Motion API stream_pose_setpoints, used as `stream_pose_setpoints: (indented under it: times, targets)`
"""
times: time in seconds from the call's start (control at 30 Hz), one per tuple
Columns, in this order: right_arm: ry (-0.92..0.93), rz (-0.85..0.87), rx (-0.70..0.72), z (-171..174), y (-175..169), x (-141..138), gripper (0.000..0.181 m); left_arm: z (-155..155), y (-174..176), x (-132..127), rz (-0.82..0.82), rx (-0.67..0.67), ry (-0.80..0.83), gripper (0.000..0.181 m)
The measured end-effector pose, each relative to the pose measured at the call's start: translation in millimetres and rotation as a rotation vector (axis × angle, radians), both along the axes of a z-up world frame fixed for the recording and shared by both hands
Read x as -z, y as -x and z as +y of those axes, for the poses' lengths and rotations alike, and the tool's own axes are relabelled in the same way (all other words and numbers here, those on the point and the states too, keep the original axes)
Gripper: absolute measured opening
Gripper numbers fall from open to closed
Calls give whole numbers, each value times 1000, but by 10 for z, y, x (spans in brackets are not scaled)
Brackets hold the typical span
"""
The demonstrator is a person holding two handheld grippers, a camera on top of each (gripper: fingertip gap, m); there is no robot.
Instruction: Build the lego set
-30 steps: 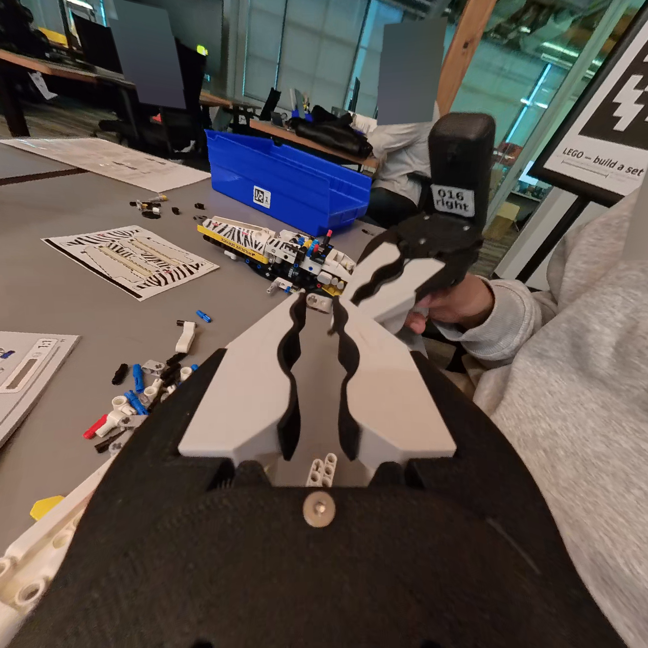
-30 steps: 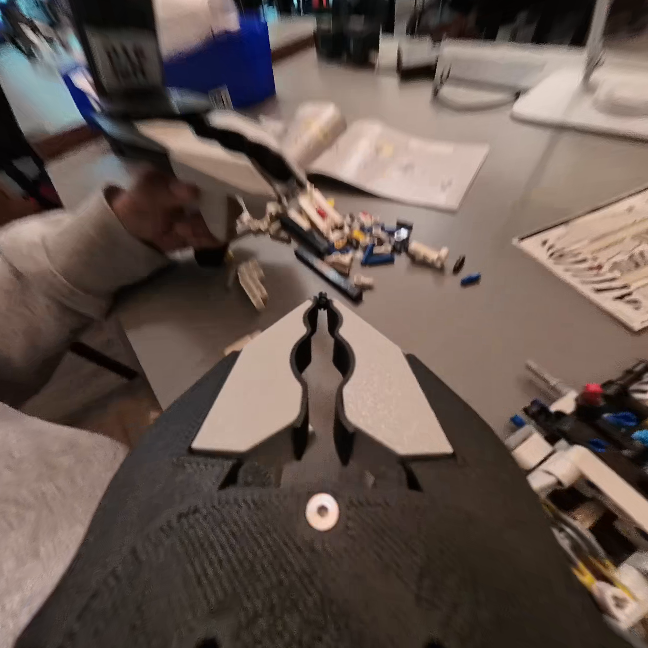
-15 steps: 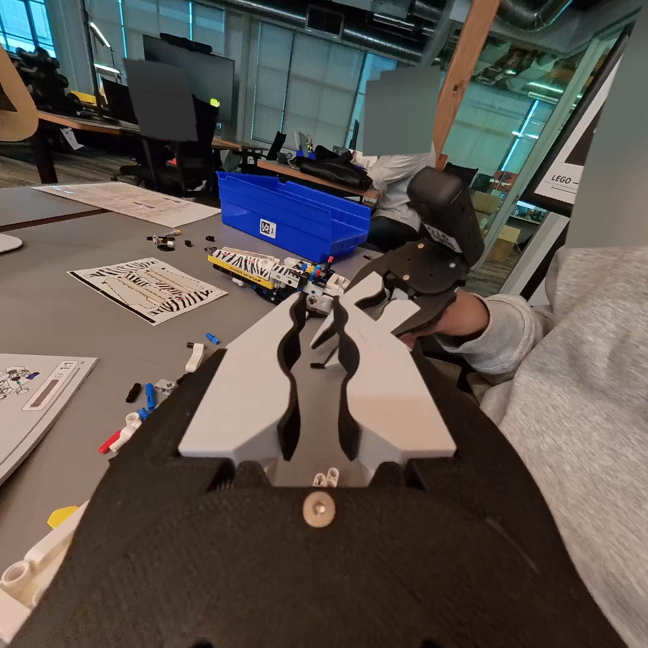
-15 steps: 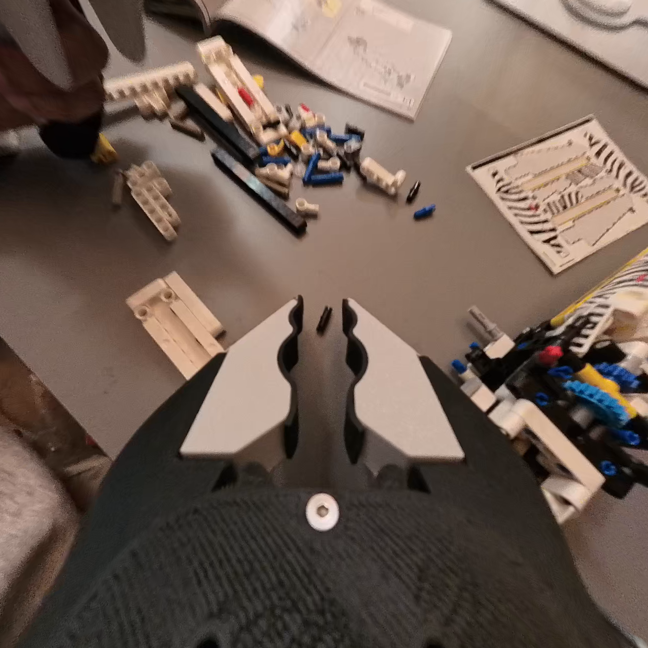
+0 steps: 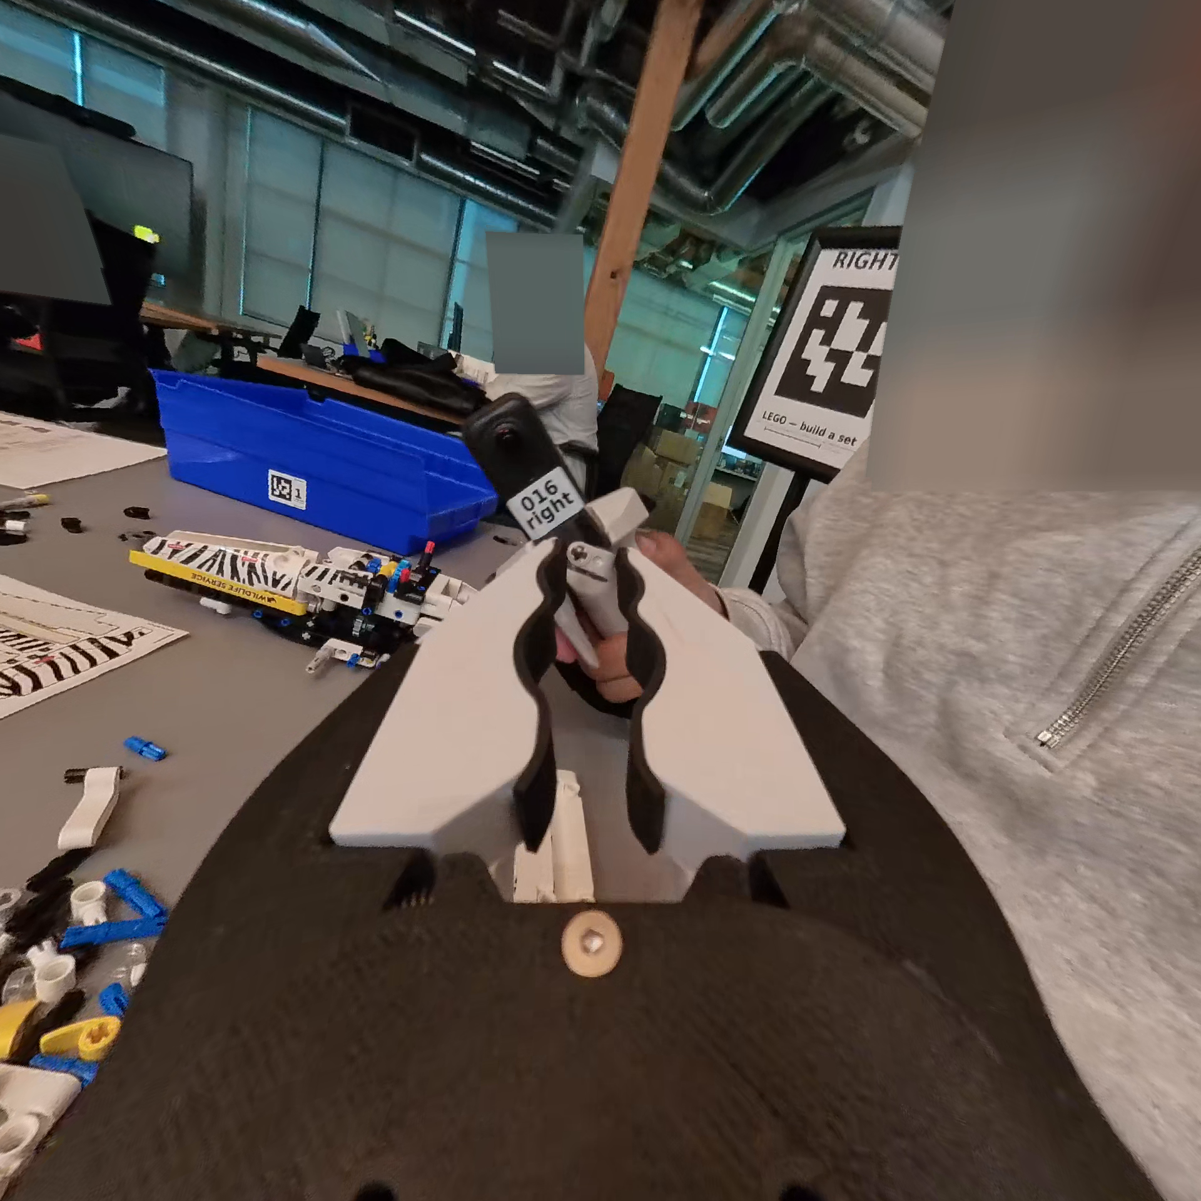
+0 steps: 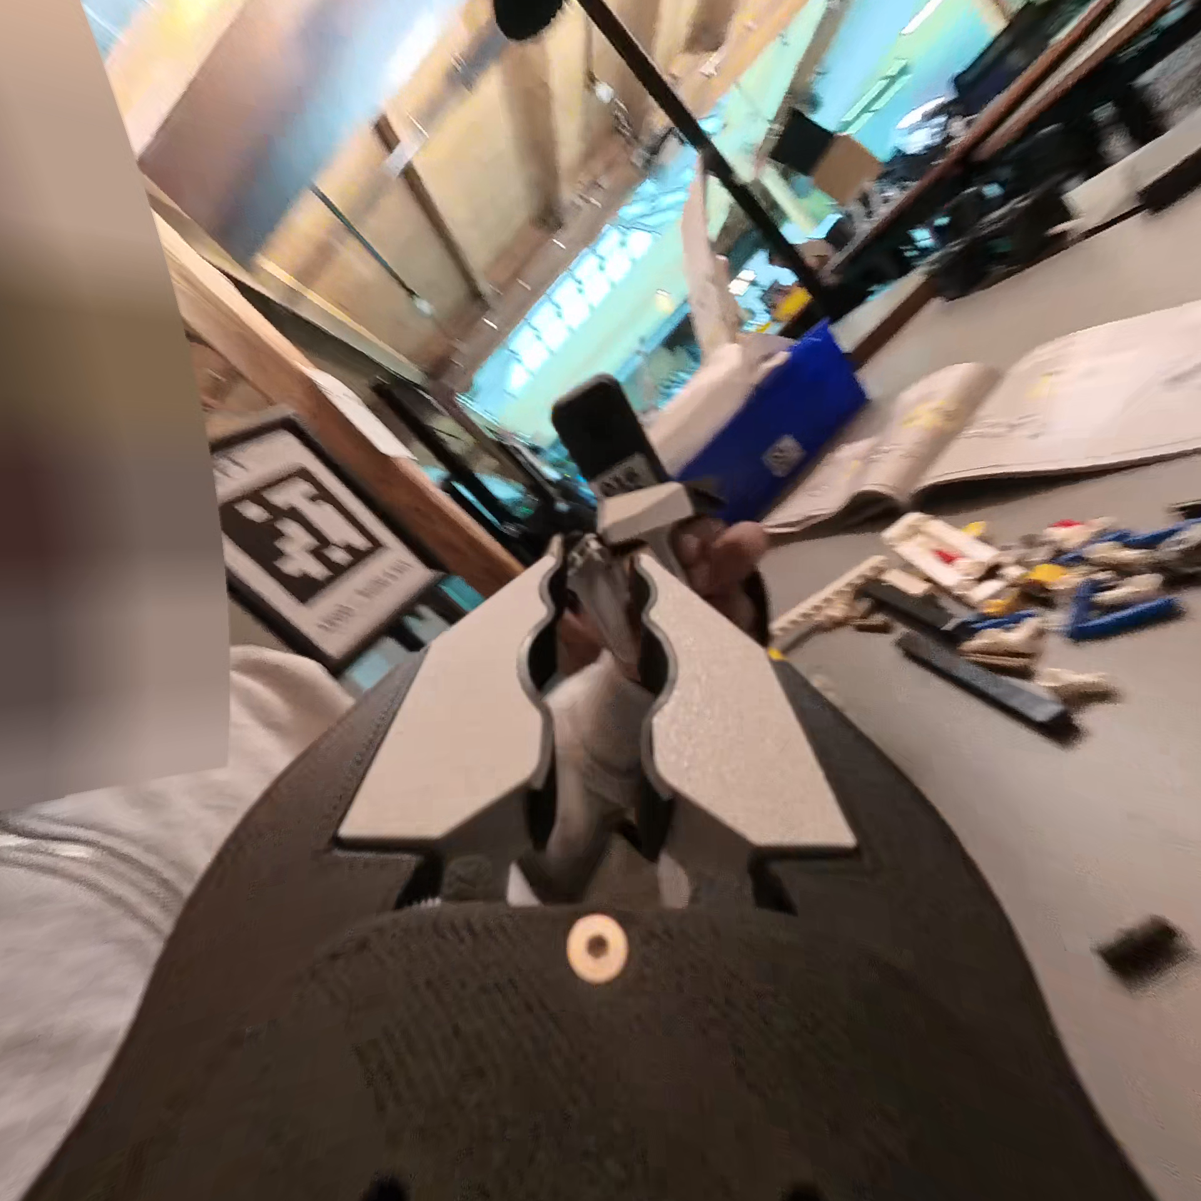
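My left gripper (image 5: pixel 588 552) is raised above the table edge and shut on a light grey lego piece (image 5: pixel 588 581) whose holed end pokes out at the tips. A white beam (image 5: pixel 567 825) shows low between its fingers. My right gripper (image 6: pixel 596 552) faces it tip to tip, jaws apart with nothing clearly between them; the view is blurred. Its black camera housing (image 5: pixel 513 442) shows behind the left tips, in a hand. The zebra-striped model (image 5: pixel 260 578) lies on the grey table (image 5: pixel 260 702).
Loose lego pieces lie at the left (image 5: pixel 84 923) and also show in the right wrist view (image 6: pixel 1040 585). A blue bin (image 5: pixel 312 448), a sticker sheet (image 5: pixel 58 650) and an open instruction booklet (image 6: pixel 975 416) are on the table. A grey sweatshirt (image 5: pixel 975 715) fills the right. Left and right tips are no more than a few centimetres apart. About 20 cm separates my right fingertips from the zebra-striped model (image 5: pixel 260 578).
The right gripper opened after pinching a small black pin, which no longer shows. It swung up from the table to face the left gripper, which tilted upward with its piece.
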State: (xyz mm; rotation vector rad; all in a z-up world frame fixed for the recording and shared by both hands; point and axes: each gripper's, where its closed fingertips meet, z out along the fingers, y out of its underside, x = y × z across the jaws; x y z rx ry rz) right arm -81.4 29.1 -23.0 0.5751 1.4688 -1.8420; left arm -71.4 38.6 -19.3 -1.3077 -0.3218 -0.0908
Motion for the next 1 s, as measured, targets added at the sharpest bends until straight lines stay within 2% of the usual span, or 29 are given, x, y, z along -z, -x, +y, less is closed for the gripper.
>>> stream_pose_setpoints:
  times: [0.1,0.4,0.6,0.7,0.83,0.9,1.0]
  targets:
    - [15,-67,-45,14,-23,15,9,37,-2,34,7,-2,25,13]
    - [-3,-111,-122,-22,-124,-14,6,35,-69,-11,34,25,-4,13]
    - [-71,-11,-51,-9,-71,4,5,24,1,53,14,-13,27,20]
    - [-205,153,35,-3,-16,93,5,-24,61,49,-4,-43,16,26]
    - [-568,535,141,44,110,419,5,-225,209,-38,-31,-135,-63,31]
    - [-765,741,146,78,162,601,6,-344,271,-98,-35,-186,-113,32]
    - [-1023,1013,71,106,204,886,6,-472,334,-145,-38,-245,-160,32]
